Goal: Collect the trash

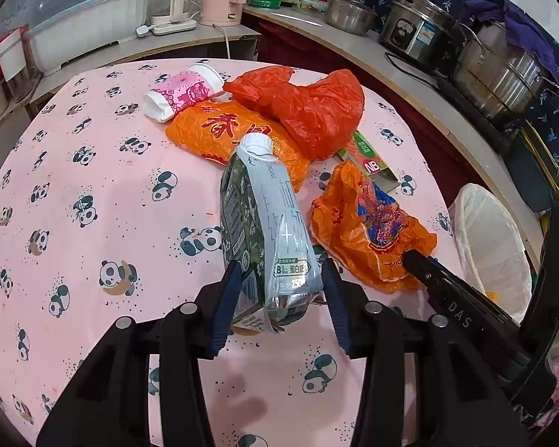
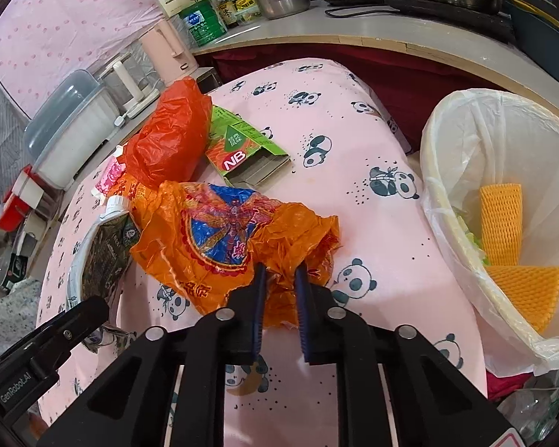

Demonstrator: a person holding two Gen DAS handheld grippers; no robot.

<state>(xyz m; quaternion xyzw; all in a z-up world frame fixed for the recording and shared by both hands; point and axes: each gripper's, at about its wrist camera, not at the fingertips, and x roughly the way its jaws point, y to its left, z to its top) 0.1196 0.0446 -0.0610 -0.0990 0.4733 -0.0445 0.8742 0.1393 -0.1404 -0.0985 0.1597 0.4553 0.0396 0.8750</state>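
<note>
My left gripper [image 1: 279, 279] is shut on a grey and green drink carton [image 1: 264, 223], holding it by its bottom end above the panda tablecloth [image 1: 93, 186]. The carton [image 2: 104, 246] also shows at the left of the right wrist view. My right gripper [image 2: 281, 275] is shut on the near edge of a crumpled orange plastic bag with a blue print [image 2: 234, 238]; that bag [image 1: 369, 231] lies right of the carton. A bin lined with a white bag [image 2: 447, 171] stands beside the table at the right, with orange foam netting [image 2: 503, 219] inside.
On the table lie a red plastic bag [image 1: 316, 111], another orange bag with red characters [image 1: 223, 130], a pink paper cup on its side [image 1: 182, 93] and an open green box [image 2: 246, 152]. Kettles, pots and jars stand on the counter [image 1: 391, 63] behind.
</note>
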